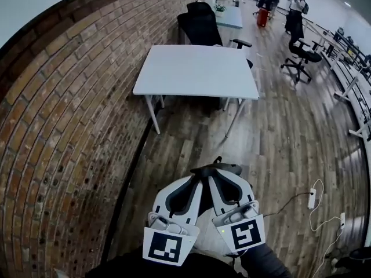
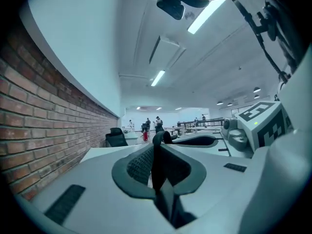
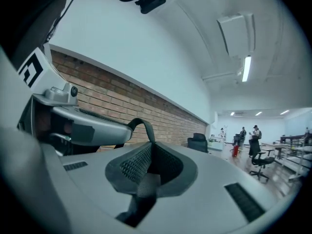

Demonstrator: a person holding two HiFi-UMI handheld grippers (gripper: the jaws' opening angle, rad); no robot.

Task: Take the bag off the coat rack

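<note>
Bridging left gripper and right gripper, black strap sits clamped between fingers.

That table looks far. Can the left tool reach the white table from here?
Probably not yet. The left tool, shut on a black strap, is close to the person, and the white table stands well ahead across wooden floor. Nothing blocks the way; stepping closer should do.

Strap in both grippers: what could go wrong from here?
1. Left gripper and right gripper pinch only the thin black strap; it may slip, and nothing hanging below is visible.
2. White table ahead, brick wall close at left: possible bumps.
3. Power strip on the floor at right: possible trip.
</note>
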